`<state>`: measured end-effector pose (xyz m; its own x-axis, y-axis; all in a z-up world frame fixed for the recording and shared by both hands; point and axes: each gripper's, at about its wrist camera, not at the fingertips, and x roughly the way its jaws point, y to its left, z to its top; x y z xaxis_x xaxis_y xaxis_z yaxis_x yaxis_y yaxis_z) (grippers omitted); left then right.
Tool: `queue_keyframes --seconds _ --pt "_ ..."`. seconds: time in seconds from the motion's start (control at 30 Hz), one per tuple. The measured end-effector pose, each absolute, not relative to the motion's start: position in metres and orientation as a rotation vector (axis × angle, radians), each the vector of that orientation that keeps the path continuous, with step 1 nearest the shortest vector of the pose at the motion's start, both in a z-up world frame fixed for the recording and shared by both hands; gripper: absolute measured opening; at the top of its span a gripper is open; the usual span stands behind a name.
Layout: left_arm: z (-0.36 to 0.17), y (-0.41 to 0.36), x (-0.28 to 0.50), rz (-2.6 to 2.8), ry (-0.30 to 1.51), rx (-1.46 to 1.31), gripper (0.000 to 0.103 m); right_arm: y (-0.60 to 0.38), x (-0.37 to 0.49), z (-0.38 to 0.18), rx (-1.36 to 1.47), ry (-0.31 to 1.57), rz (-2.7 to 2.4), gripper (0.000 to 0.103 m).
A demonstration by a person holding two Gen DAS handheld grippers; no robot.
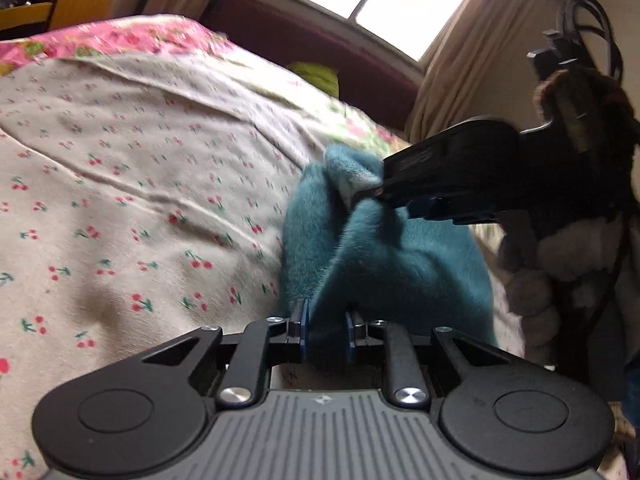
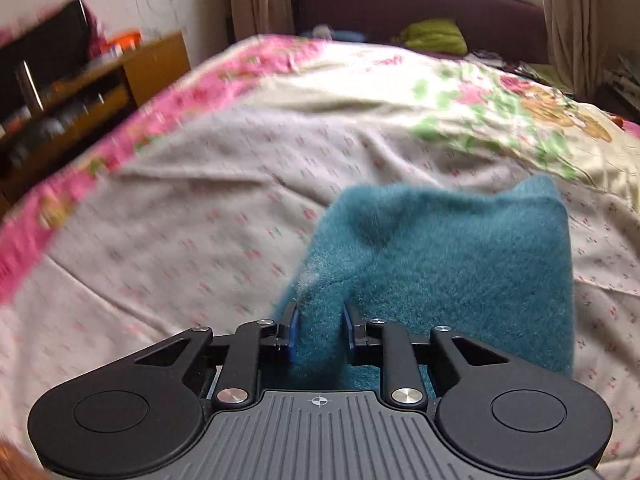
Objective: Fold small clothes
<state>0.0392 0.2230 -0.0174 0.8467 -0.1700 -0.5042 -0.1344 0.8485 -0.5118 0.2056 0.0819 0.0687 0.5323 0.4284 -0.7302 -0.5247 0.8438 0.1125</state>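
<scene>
Teal and fuzzy, the garment (image 1: 384, 264) hangs between your two grippers above the bed (image 1: 132, 168), lifted off the cherry-print sheet (image 1: 160, 140). Your left gripper (image 1: 327, 330) sits at 6 o'clock in the left wrist view, its blue pads (image 1: 305, 328) pinching a bunched edge of the cloth. Your right gripper (image 1: 380, 190) comes in from 3 o'clock in that same view, its black jaws pressed on another fold of the garment, with a pale inner layer showing at the bite.

From the right wrist view, your right gripper (image 2: 319, 332) is at 6 o'clock with cloth filling the gap between its pads (image 2: 292, 334); the garment (image 2: 452, 272) spreads up and toward 3 o'clock from there, with one corner standing up at about 2 o'clock. The sheet's pink floral border (image 2: 132, 120) runs along the bed edge from 9 toward 11 o'clock. A wooden cabinet (image 2: 100, 88) stands at 10 o'clock, a dark red headboard (image 2: 420, 4) at 12 o'clock with a green bundle (image 2: 434, 36) just below it, and curtains (image 2: 568, 20) hang at 1 o'clock. Much of the bedding is motion-blurred.
</scene>
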Motion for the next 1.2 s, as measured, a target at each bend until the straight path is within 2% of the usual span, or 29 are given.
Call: queue_keyframes --seconds 0.1,0.27,0.43,0.67,0.8,0.83,0.9,0.93,1.0,1.07,1.2 --pt "-0.016 0.227 0.034 0.014 0.544 -0.584 0.031 0.101 0.204 0.056 -0.136 0.850 0.586 0.022" --pt "-0.024 0.237 0.039 0.063 0.610 -0.643 0.029 0.120 0.195 0.004 -0.207 0.862 0.610 0.022" --pt "-0.021 0.239 0.036 0.150 0.612 -0.643 0.029 0.109 0.210 0.005 -0.083 0.898 0.637 0.024" --pt "0.038 0.220 0.026 0.189 0.475 -0.472 0.029 0.063 0.240 0.007 0.212 1.006 0.775 0.027" --pt "0.025 0.204 0.072 0.125 0.565 -0.444 0.029 0.044 0.258 0.006 0.310 1.075 0.852 0.026" --pt "0.016 0.202 0.081 0.117 0.607 -0.462 0.029 0.042 0.260 0.008 0.308 1.078 0.858 0.020" --pt "-0.002 0.194 0.096 0.135 0.687 -0.448 0.030 0.033 0.257 0.018 0.279 1.028 0.845 0.020" --pt "-0.010 0.191 0.099 0.156 0.711 -0.429 0.033 0.026 0.254 0.025 0.263 0.982 0.846 0.020" --pt "-0.019 0.198 0.097 0.170 0.713 -0.464 0.033 0.013 0.253 0.039 0.215 0.878 0.815 0.020" --pt "-0.017 0.202 0.098 0.181 0.719 -0.496 0.031 0.003 0.257 0.048 0.146 0.784 0.749 0.025" --pt "-0.008 0.195 0.110 0.198 0.712 -0.427 0.031 -0.002 0.278 0.044 0.028 0.742 0.616 0.016"
